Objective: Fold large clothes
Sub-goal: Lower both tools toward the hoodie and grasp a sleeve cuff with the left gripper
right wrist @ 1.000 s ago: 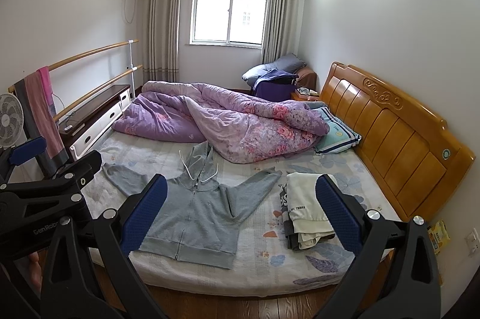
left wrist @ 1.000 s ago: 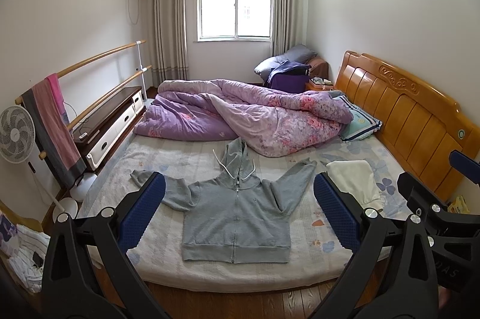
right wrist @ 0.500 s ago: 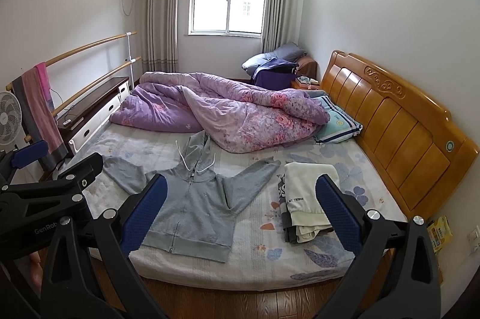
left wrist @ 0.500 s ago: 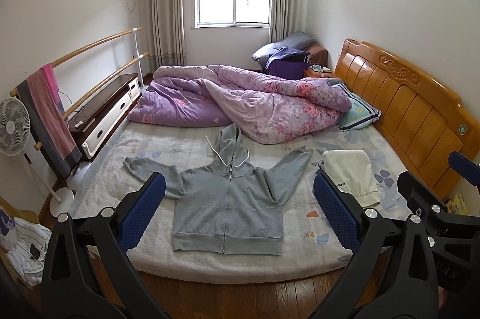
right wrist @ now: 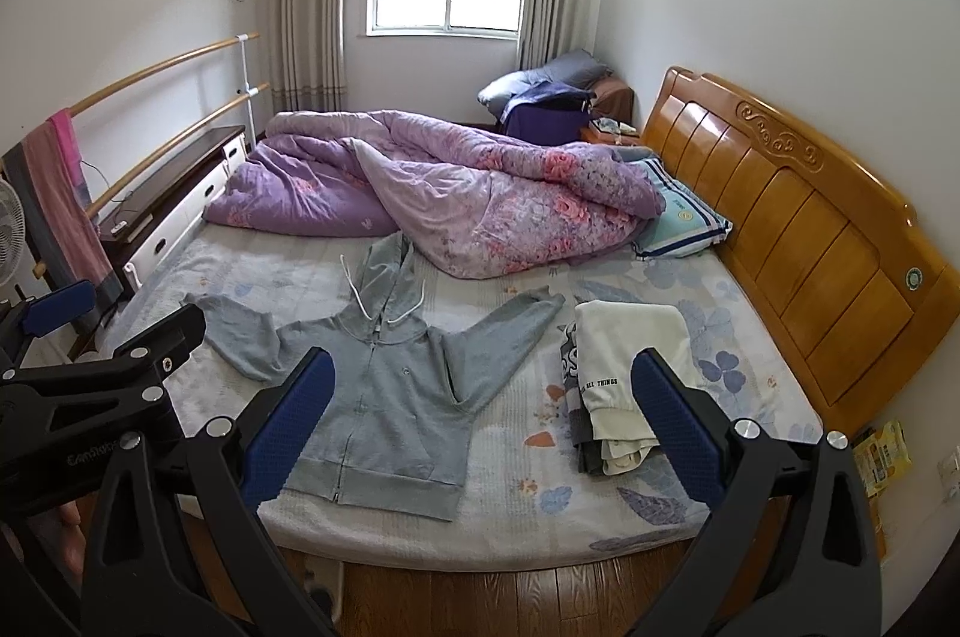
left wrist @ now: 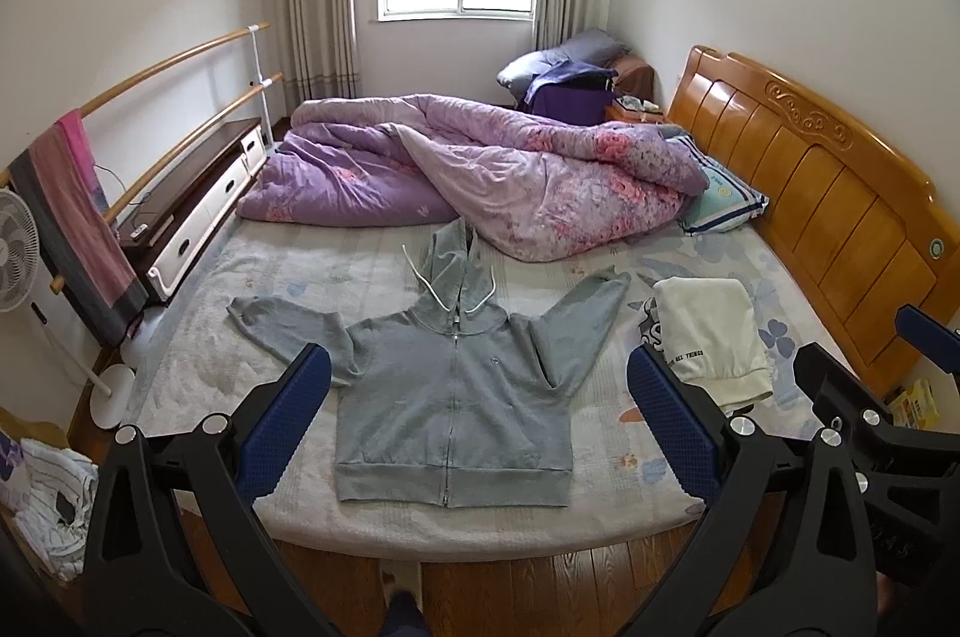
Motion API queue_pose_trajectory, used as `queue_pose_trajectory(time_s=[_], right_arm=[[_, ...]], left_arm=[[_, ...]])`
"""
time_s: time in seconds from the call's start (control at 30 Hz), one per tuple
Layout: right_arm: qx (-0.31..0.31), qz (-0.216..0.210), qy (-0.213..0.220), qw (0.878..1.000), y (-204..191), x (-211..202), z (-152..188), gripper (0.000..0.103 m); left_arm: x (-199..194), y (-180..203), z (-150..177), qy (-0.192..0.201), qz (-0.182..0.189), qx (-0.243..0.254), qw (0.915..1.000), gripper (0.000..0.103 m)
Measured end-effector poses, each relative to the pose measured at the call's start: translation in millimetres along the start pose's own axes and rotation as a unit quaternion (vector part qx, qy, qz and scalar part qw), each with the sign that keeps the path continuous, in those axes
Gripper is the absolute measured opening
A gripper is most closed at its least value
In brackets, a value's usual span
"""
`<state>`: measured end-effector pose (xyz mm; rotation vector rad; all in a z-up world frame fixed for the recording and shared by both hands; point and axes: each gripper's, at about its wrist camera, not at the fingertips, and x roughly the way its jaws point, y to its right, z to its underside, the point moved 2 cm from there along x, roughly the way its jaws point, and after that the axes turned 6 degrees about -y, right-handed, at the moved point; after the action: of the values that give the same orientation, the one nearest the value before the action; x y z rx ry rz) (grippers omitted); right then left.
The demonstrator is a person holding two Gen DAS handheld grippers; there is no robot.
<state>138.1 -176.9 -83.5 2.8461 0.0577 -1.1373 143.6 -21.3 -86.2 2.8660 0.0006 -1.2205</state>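
The bed (left wrist: 198, 367) fills the middle of both views. A purple quilt (left wrist: 480, 175) is heaped at frame centre. Below it the grey hoodie (left wrist: 450, 397) lies flat, zipped, sleeves spread. At its right, folded clothes (right wrist: 624, 361) read "ALL THINGS". Left gripper (left wrist: 477, 424) and right gripper (right wrist: 483, 424) gape wide, holding nothing.
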Motion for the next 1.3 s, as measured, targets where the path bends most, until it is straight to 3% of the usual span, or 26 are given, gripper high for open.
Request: queue_pose_trajectory(time_s=[0.3, 0.63, 0.83, 1.1, 1.2, 1.3], right_arm=[[0.001, 0.020, -0.033, 0.999, -51.1, 72.2, -39.7, 0.096], [-0.013, 0.018, -0.098, 0.995, -163.1, 189.0, -108.2, 0.096], [-0.038, 0.016, -0.133, 0.990, -235.3, 263.0, -138.5, 0.096], [-0.071, 0.007, -0.174, 0.982, -310.7, 360.6, -140.2, 0.096], [-0.075, -0.002, -0.192, 0.979, -330.0, 402.9, -128.2, 0.096], [-0.074, -0.015, -0.217, 0.973, -347.7, 455.9, -111.9, 0.095]], left_arm=[[85.2, -58.3, -39.5, -0.035, 0.024, -0.003, 0.9991, 0.098], [206.7, -176.5, -107.4, -0.083, 0.010, 0.004, 0.9965, 0.099], [276.3, -255.2, -127.2, -0.119, 0.008, -0.010, 0.9929, 0.098], [375.4, -334.7, -115.4, -0.158, 0.023, -0.040, 0.9864, 0.098], [432.3, -366.1, -92.3, -0.209, 0.035, -0.052, 0.9760, 0.098], [482.1, -405.6, -61.5, -0.241, 0.023, -0.092, 0.9659, 0.098]])
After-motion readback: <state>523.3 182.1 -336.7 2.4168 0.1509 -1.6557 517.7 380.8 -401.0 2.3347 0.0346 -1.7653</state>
